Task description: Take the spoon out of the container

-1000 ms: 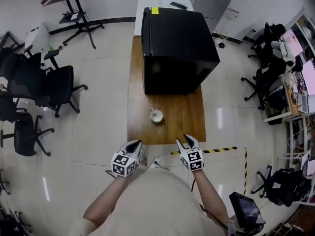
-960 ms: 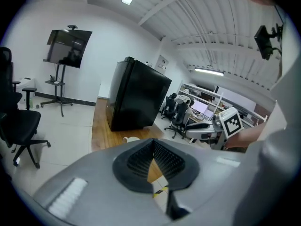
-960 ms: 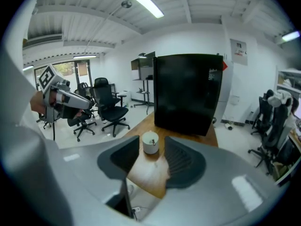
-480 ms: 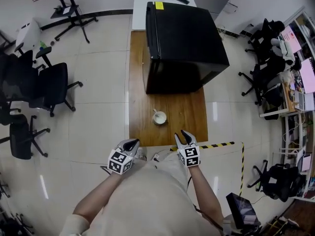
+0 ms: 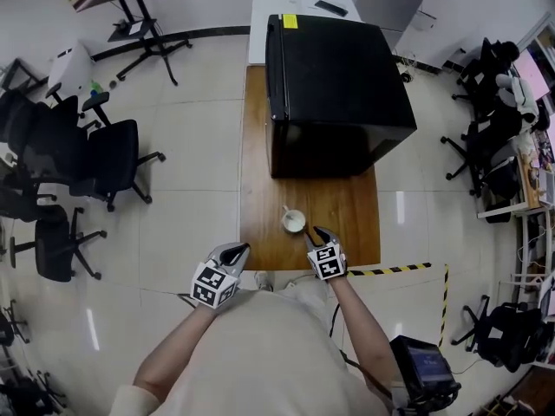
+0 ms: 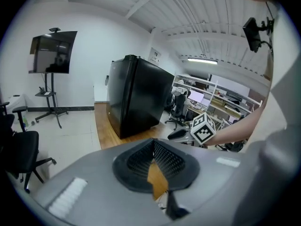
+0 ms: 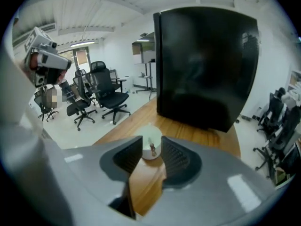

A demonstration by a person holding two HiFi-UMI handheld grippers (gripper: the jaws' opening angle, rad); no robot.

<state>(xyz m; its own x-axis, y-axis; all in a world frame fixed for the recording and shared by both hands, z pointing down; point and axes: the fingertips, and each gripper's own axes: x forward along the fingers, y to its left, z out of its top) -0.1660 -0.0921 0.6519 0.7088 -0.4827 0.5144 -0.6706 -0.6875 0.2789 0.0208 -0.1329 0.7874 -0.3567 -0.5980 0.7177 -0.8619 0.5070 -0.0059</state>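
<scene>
The spoon [image 7: 152, 148] sits in a small white cup [image 5: 294, 221] near the front edge of the wooden table [image 5: 260, 163], and only a short brownish bit of it shows over the rim. It looks roughly upright and is too small to tell its lean for sure. Farthest left, the left gripper [image 5: 237, 250] hangs off the table's near left corner, well short of the cup. Its jaws meet at the tips and hold nothing. The cup is in the middle, with a big black cabinet [image 5: 338, 85] behind it. Just right of the cup and a little nearer the person is the right gripper [image 5: 316, 233], clearly the closer of the two. It points down and forward, so the cup lies straight ahead of it, framed in the gap between its jaws. Those jaws are partly open and have just been closing. Nothing is between the pads yet, and they touch neither cup nor spoon. The next reach probably belongs to the right hand, which will have to come in over the rim and line its narrow gap up with the handle.
</scene>
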